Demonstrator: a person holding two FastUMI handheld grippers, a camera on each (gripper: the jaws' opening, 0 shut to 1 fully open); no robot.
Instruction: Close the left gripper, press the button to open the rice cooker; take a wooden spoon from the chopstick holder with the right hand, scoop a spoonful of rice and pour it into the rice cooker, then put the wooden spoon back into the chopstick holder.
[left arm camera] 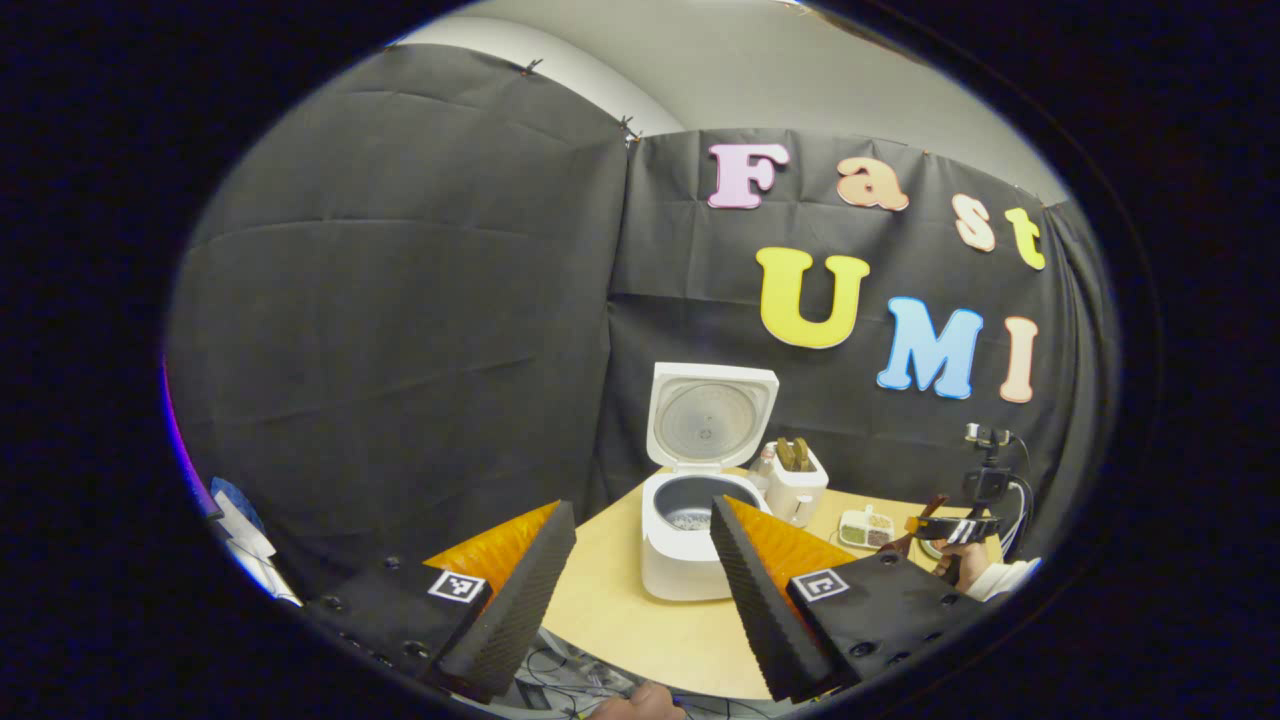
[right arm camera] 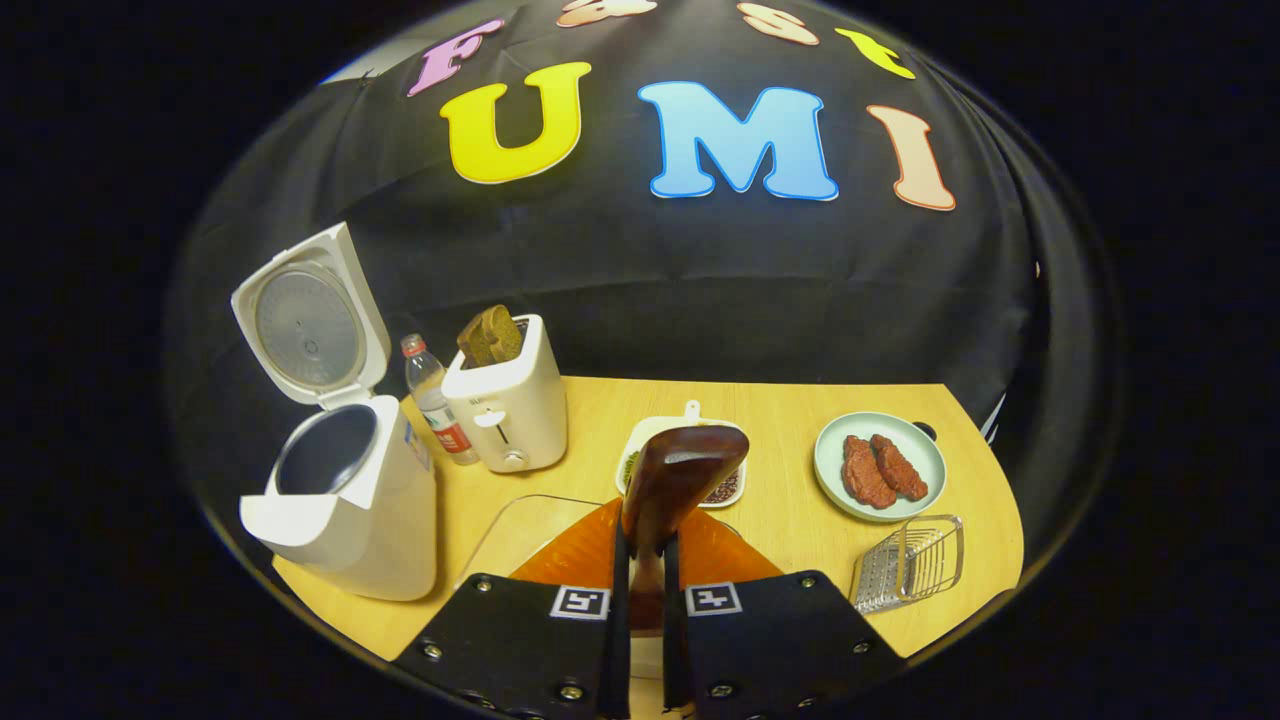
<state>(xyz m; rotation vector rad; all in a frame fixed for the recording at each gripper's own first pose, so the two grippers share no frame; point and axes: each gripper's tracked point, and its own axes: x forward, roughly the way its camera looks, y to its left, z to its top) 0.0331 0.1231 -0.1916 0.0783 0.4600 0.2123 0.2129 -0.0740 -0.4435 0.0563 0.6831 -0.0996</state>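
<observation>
The white rice cooker stands on the wooden table with its lid up; some rice lies in the pot. My left gripper is open, held back from the table's near edge, with nothing between its fingers. My right gripper is shut on the handle of a dark wooden spoon, whose bowl points forward over the table's middle; no rice shows on it. The open rice cooker sits to its left. A metal mesh holder sits at the lower right. The right gripper also appears far right.
A white toaster with bread and a water bottle stand beside the cooker. A divided dish of grains lies behind the spoon. A pale plate holds two pieces of meat. A camera stand rises at the far right.
</observation>
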